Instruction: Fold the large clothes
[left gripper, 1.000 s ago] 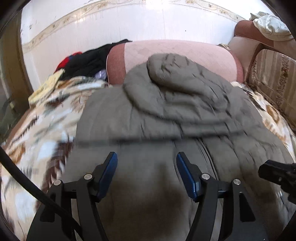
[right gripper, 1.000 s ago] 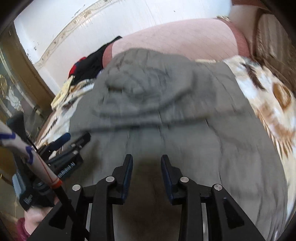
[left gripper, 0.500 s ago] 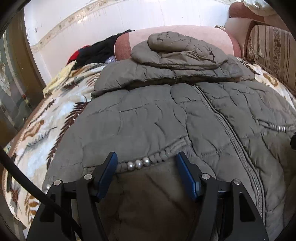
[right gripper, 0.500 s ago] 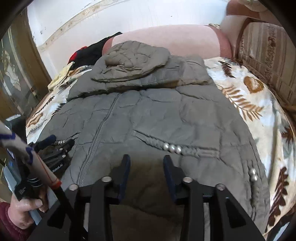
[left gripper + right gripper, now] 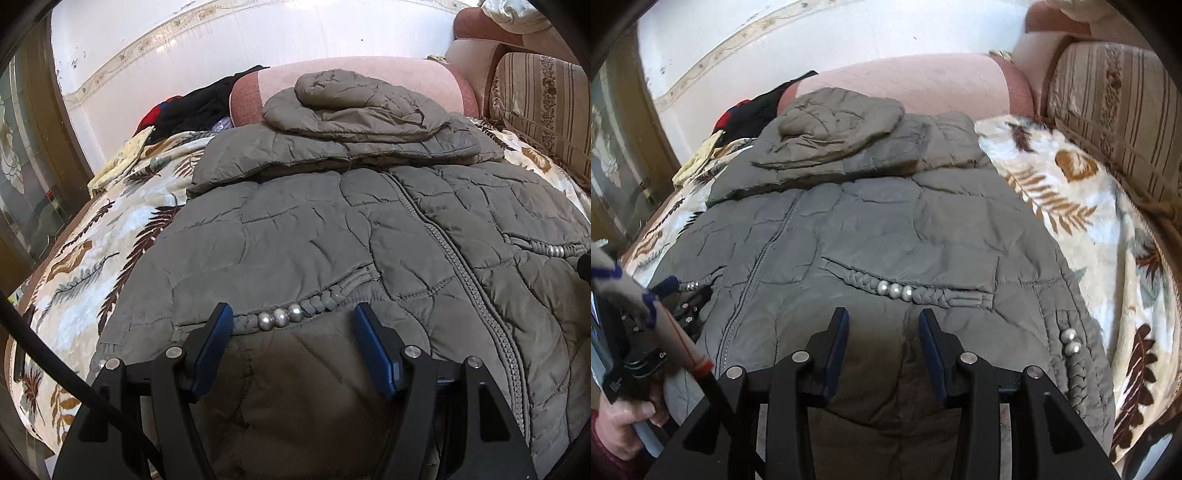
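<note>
Quilted grey-olive jacket (image 5: 332,236) lies flat, front up, on a leaf-print blanket (image 5: 110,236) covering a sofa. Its long axis runs away from both cameras: hem nearest the grippers, hood (image 5: 354,103) at the far end, folded down over the shoulders and lying against a pink bolster (image 5: 369,70). Zip (image 5: 461,266) runs hem to collar along that same axis, roughly down the middle of the jacket (right of centre in the left wrist view, left of centre in the right wrist view).

Left gripper (image 5: 293,332) hangs over the hem area on the jacket's left half, jaws spread wide, nothing between the pads; braided pocket trim w/ three silver beads (image 5: 280,317) sits just past the fingertips. Whether the tips touch the fabric, can't tell.

Right gripper (image 5: 882,325) is over the other half of the hem, jaws apart but narrower than the left pair, having just been opening, w/ only bare fabric below the gap, no pinch. A second beaded braid (image 5: 895,290) lies just beyond its tips.

In the right wrist view a hand (image 5: 624,424) at the lower left holds the left gripper's handle.

Dark clothes pile (image 5: 199,107) sits at the far left end of the sofa, beside the bolster. Striped backrest cushion (image 5: 543,110) runs along the right.
</note>
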Action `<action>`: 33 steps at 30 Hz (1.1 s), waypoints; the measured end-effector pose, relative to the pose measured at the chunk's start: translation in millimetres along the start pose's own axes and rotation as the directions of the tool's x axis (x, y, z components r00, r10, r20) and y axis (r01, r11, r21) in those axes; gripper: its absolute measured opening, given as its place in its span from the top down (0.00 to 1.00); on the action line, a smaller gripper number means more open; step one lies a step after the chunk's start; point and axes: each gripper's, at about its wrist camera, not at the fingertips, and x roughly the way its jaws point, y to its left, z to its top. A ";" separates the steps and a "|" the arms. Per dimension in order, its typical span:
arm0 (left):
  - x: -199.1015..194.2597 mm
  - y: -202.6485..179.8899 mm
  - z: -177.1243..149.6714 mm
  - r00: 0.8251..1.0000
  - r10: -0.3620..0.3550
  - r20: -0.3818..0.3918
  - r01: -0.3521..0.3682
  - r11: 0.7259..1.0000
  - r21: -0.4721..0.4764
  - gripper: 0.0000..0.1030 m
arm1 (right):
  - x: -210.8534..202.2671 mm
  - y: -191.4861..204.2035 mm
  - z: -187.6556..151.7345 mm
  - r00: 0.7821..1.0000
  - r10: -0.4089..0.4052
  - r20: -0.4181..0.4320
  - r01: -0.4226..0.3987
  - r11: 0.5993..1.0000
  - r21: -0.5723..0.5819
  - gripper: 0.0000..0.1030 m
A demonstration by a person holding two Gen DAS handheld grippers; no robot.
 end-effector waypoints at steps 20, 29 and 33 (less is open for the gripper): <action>-0.7 -2.2 -8.4 0.999 0.034 0.016 -0.035 0.999 0.031 0.28 | 11.2 5.7 -9.3 0.999 -0.020 -0.048 0.016 0.998 -0.066 0.58; -0.6 -2.5 -9.4 0.999 0.038 0.020 -0.038 0.998 0.039 0.28 | 16.1 -0.8 -24.6 0.999 0.017 -0.049 -0.018 1.000 -0.020 0.57; -0.2 -3.6 -10.4 0.999 0.042 0.019 -0.043 0.998 0.042 0.27 | 15.5 -3.1 -27.6 0.999 0.036 -0.036 -0.036 0.999 -0.012 0.57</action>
